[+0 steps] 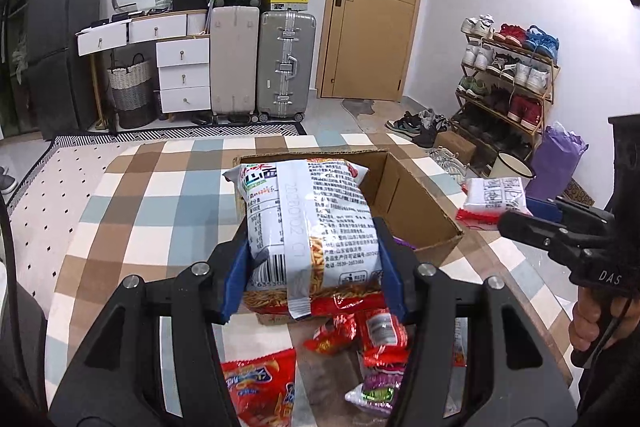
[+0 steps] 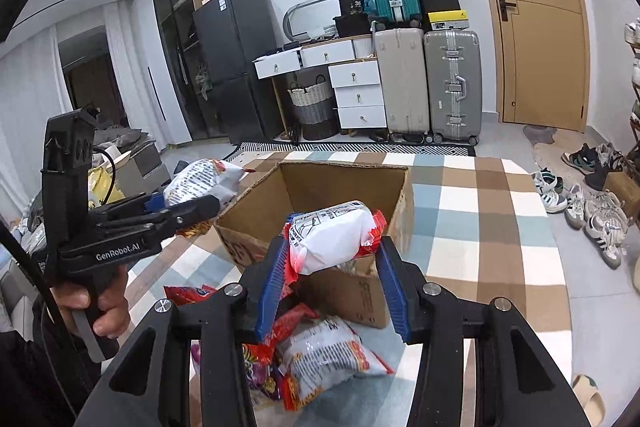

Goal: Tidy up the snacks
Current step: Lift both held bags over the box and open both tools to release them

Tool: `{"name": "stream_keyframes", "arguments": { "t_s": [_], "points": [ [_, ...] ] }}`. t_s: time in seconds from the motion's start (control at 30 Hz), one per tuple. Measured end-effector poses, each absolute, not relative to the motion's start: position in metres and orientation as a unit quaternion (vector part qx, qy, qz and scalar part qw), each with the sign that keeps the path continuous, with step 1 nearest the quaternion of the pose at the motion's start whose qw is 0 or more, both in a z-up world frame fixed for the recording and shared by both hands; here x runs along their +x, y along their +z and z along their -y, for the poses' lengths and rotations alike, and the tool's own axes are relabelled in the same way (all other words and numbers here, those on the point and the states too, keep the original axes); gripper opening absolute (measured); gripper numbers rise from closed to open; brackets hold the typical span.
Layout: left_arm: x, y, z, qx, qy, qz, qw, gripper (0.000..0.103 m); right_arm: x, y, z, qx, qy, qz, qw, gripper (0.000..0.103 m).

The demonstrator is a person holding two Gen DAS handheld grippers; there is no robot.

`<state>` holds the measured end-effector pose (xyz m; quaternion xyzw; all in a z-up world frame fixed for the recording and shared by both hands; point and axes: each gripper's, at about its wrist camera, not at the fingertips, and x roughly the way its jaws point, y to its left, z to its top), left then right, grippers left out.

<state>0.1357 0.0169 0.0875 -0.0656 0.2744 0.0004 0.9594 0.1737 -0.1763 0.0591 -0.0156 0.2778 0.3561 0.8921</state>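
Both hands are busy — each one carries a snack toward the box (image 2: 320,195) on the checked table (image 2: 480,227).

The left hand-held gripper (image 1: 314,267) is squeezed shut on a big bag (image 1: 308,219) of stick snacks. The bag sticks up between the blue pads (image 1: 234,279) and hangs over the near edge of the box.

The right hand-held gripper (image 2: 332,267) is closed on a small white pack (image 2: 332,239) with red ends. It holds the pack up in the air, over the near wall of the box.

More snacks (image 2: 320,355) lie in a pile on the table, on the near side of the box. They are not put away yet.

This looks like the carrying step, with a lot of the job still to do. Next, each pack needs to go over the open top, come down a little, and then the pads let go. The bags are puffy and slippery, so a soft drop works best — one hand at a time, so the two do not bump.
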Motion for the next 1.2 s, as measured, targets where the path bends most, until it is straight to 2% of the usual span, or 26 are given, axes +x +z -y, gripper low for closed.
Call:
{"name": "stream_keyframes", "arguments": {
  "t_s": [1.2],
  "points": [
    [0.238, 0.015, -0.009, -0.02, 0.017, -0.325, 0.945, 0.053, 0.243, 0.013, 0.122, -0.023, 0.337, -0.327, 0.883, 0.046]
  ]
}}
